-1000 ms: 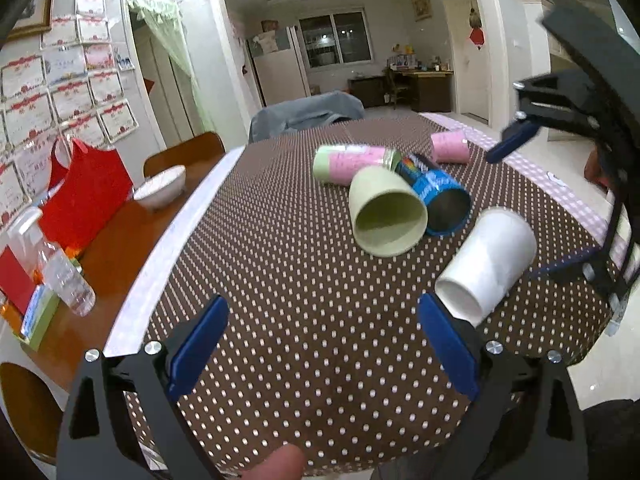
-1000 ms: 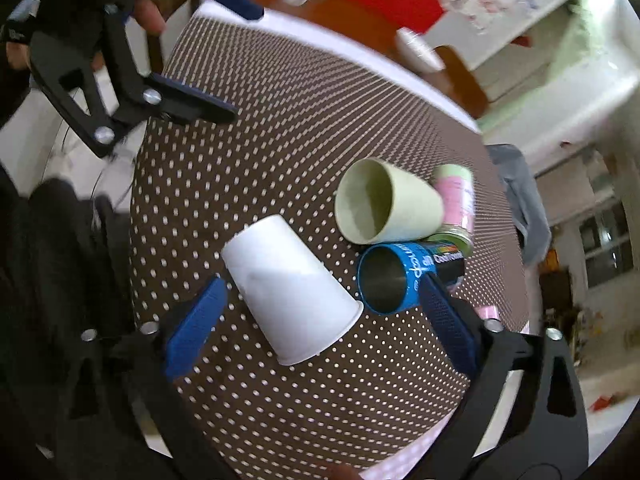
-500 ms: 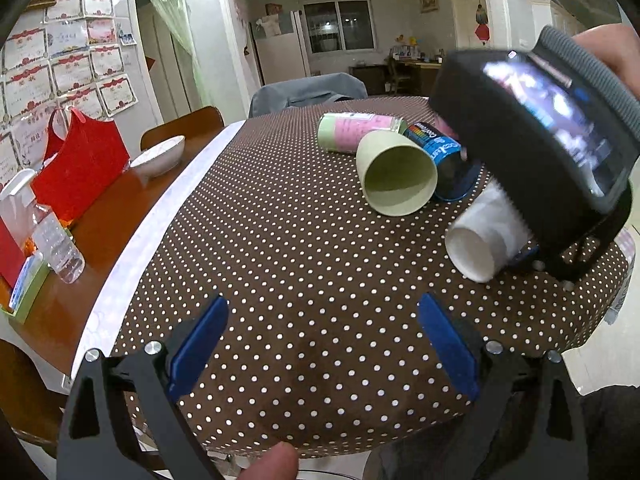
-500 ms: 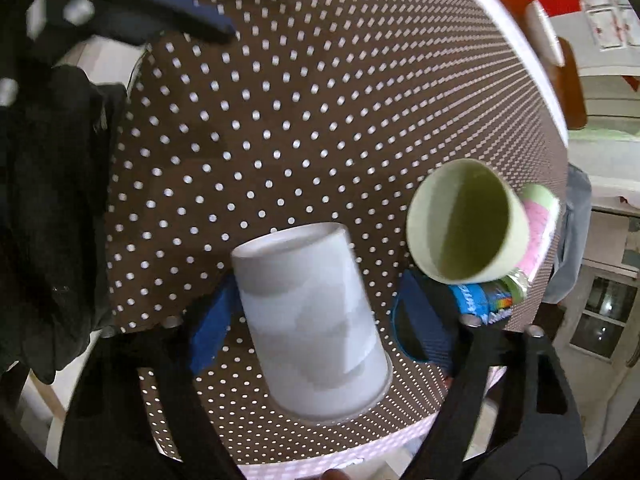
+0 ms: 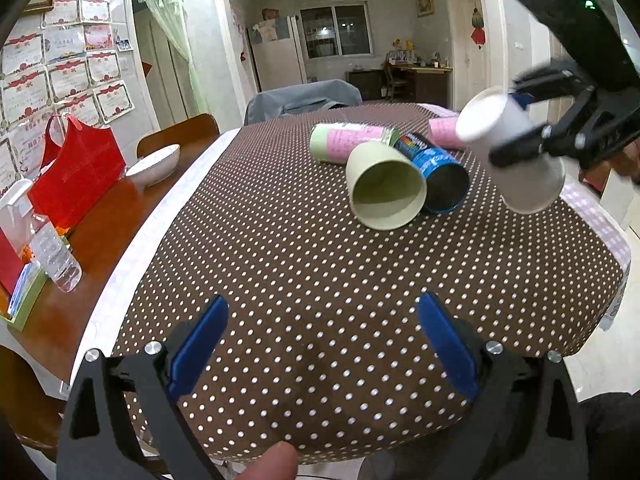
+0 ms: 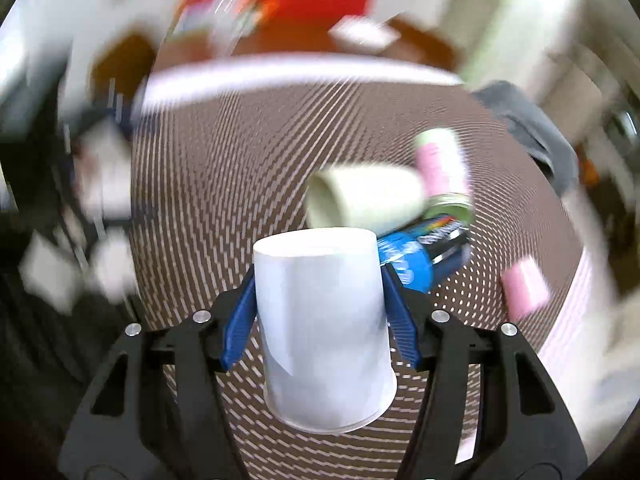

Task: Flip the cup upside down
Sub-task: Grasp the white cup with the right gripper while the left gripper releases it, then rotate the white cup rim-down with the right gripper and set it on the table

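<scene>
My right gripper (image 6: 320,312) is shut on a white paper cup (image 6: 320,328) and holds it in the air, base up and rim down, tilted. In the left wrist view the same cup (image 5: 512,160) hangs above the right side of the brown dotted tablecloth (image 5: 304,264), held by the right gripper (image 5: 528,136). My left gripper (image 5: 320,336) is open and empty over the table's near edge.
A pale green cup (image 5: 384,188), a blue can (image 5: 436,172), a pink-and-green cup (image 5: 348,140) and a small pink cup (image 5: 444,132) lie on their sides at the far middle. A white bowl (image 5: 154,162), a red bag (image 5: 74,172) and a water bottle (image 5: 52,252) stand on the left.
My right gripper closed on the white cup, lifted it off the table and turned it from lying on its side to base up. The right wrist view is blurred by fast motion.
</scene>
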Available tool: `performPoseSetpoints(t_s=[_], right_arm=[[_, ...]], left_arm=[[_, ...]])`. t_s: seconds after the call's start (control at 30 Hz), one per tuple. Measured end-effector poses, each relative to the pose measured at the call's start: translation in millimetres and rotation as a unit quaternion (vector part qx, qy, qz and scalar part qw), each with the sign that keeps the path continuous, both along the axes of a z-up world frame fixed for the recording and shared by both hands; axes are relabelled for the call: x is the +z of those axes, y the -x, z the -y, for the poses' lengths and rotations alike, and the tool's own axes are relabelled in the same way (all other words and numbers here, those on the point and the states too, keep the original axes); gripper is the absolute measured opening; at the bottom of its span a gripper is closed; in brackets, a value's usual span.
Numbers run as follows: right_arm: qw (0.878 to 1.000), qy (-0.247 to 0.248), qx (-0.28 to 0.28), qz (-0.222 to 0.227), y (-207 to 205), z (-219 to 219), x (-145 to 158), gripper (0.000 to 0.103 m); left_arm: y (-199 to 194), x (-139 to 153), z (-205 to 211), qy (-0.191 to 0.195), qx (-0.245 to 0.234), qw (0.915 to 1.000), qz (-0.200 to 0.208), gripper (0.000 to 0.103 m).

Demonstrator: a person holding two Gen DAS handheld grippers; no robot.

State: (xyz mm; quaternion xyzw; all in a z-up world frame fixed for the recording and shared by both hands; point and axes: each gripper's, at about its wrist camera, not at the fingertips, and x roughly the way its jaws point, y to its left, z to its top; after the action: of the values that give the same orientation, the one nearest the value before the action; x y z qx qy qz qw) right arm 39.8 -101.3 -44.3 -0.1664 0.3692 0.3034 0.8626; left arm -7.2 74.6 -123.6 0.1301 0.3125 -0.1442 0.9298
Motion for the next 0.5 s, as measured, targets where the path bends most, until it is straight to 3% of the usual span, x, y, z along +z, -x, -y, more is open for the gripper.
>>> performPoseSetpoints(t_s=[0.07,0.2,0.37,0.5], right_arm=[[0.993,-0.091,-0.073,0.017,13,22,-7,0.059],[0.969,-0.183,-0.157,0.055,38,23,-33,0.059],[0.942,-0.219,-0.238,0.093,33,12,-54,0.059],[0.936,-0.205,-0.264,0.109,27,2,-62,0.059]], left_arm=[[-2,3,4,0.005,0.000,1.0000,-0.001,0.094],[-9,9,11,0.025,0.005,0.9997,-0.006,0.094],[-13,17,16,0.046,0.016,0.9988,-0.004,0.094],[-15,18,13,0.057,0.029,0.9979,-0.005,0.094]])
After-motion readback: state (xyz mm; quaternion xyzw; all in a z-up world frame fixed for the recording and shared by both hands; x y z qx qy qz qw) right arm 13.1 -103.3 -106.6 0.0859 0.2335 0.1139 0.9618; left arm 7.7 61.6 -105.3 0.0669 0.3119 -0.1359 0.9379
